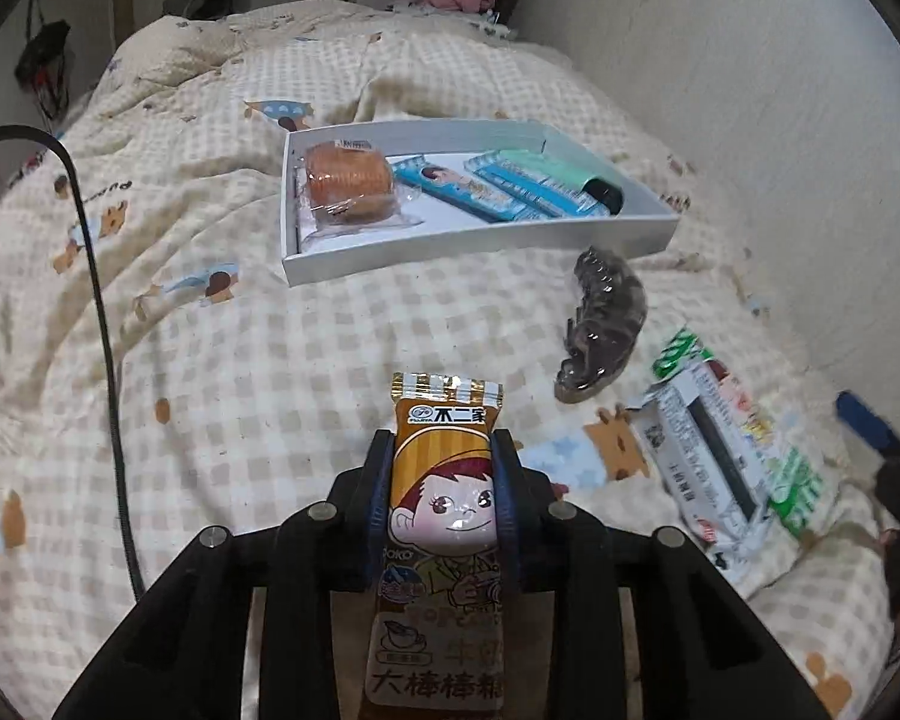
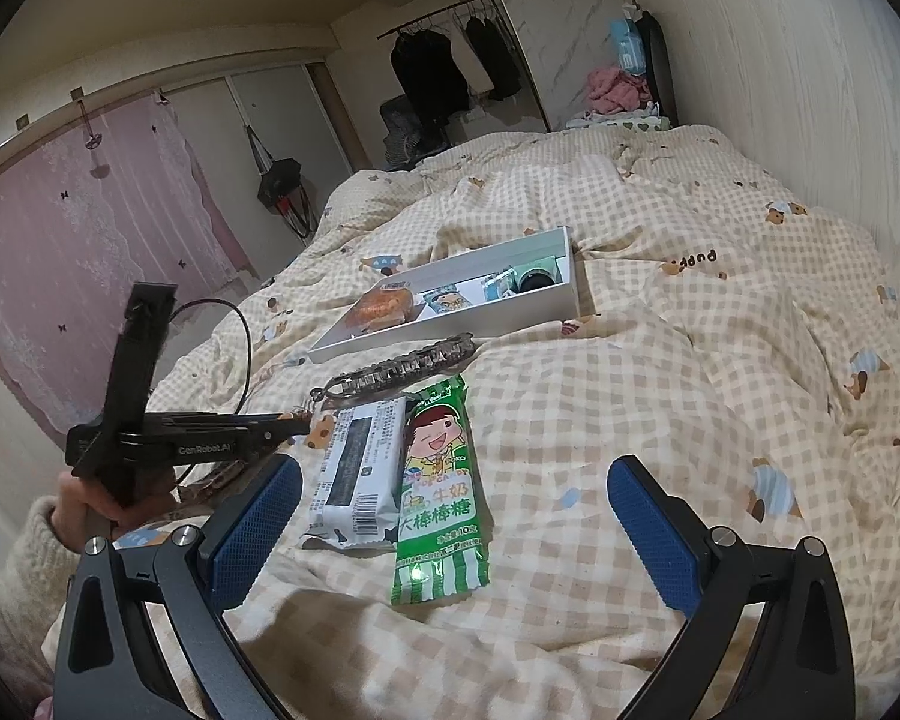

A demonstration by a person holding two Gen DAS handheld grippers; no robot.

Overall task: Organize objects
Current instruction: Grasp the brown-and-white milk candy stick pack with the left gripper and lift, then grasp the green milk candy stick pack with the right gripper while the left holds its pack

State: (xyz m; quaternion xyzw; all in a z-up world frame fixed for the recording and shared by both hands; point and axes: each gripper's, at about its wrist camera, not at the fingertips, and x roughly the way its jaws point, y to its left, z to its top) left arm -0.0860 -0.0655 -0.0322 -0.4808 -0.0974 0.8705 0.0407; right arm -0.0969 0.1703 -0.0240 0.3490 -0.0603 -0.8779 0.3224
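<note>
The left gripper squeezes a brown candy bar at bottom middle. The right gripper is wide open. The white box holds some snacks; the hair clip, green candy bar and white packet wait outside.

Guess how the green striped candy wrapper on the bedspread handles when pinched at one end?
The green striped candy wrapper is probably light and floppy: thin film lying flat on the checked bedspread. Its glossy surface may slip. The stick candy inside probably stiffens its middle.
</note>
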